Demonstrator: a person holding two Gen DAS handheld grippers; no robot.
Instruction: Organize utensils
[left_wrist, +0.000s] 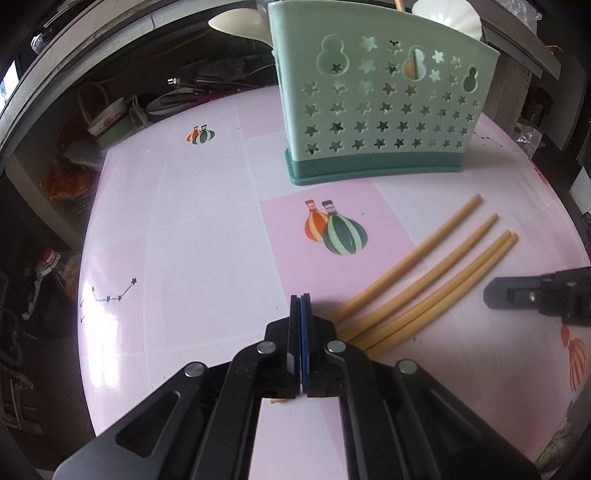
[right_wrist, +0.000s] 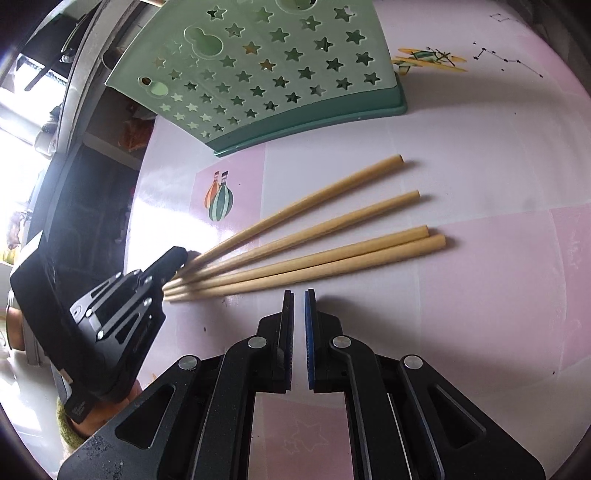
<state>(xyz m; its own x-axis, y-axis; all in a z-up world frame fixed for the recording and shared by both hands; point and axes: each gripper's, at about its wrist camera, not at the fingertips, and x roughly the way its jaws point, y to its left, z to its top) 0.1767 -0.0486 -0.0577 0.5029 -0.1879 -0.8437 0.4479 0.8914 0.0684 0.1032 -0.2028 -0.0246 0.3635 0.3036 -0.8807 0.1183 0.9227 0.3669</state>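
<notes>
Several pale wooden chopsticks (left_wrist: 424, 266) lie fanned on the pink tablecloth, thin ends bunched together and thick ends (right_wrist: 424, 236) spread apart. A mint-green utensil holder (left_wrist: 376, 110) with star cut-outs stands upright behind them, also seen in the right wrist view (right_wrist: 277, 74). My left gripper (left_wrist: 300, 297) is shut with nothing between its pads, its tip (right_wrist: 181, 254) right beside the bunched thin ends. My right gripper (right_wrist: 299, 293) is shut to a narrow slit with nothing in it, just short of the nearest chopstick's middle; it shows at the right edge of the left wrist view (left_wrist: 491, 293).
A white ladle (left_wrist: 236, 22) and a wooden handle stick out of the holder. The round table's edge (left_wrist: 92, 229) curves along the left, with cluttered shelves and bowls (left_wrist: 110, 118) beyond. Balloon prints (left_wrist: 334, 230) mark the cloth in front of the holder.
</notes>
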